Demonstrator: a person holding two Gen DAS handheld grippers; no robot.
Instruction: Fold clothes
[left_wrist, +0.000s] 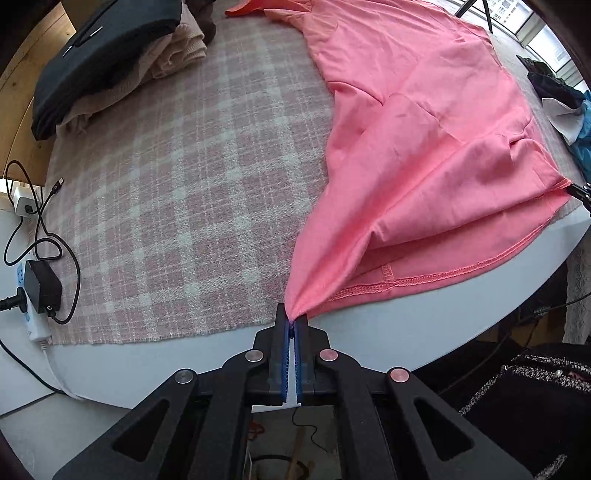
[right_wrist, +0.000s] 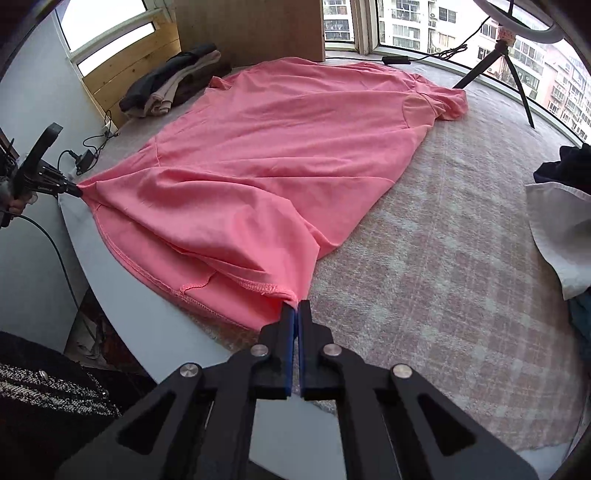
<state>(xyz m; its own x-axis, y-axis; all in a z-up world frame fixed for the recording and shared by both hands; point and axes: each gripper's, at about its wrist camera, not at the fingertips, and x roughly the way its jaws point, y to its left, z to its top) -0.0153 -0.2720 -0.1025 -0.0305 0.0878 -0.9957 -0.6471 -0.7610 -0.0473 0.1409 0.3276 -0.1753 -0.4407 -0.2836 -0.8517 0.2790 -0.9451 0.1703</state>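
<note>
Left wrist view cuts off right gripper (left_wrist: 581, 192) gripping pink shirt (left_wrist: 424, 129).

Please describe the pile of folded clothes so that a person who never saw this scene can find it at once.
Start from the big pink garment spread over the checked cloth. Look past its far corner to the wooden panel under the window: the folded pile lies there. It alone is stacked: a black piece on top, beige ones beneath.

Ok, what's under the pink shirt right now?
The pink shirt lies on the plaid blanket; its hem overhangs the white table edge. Anything beneath the fabric is covered.
</note>
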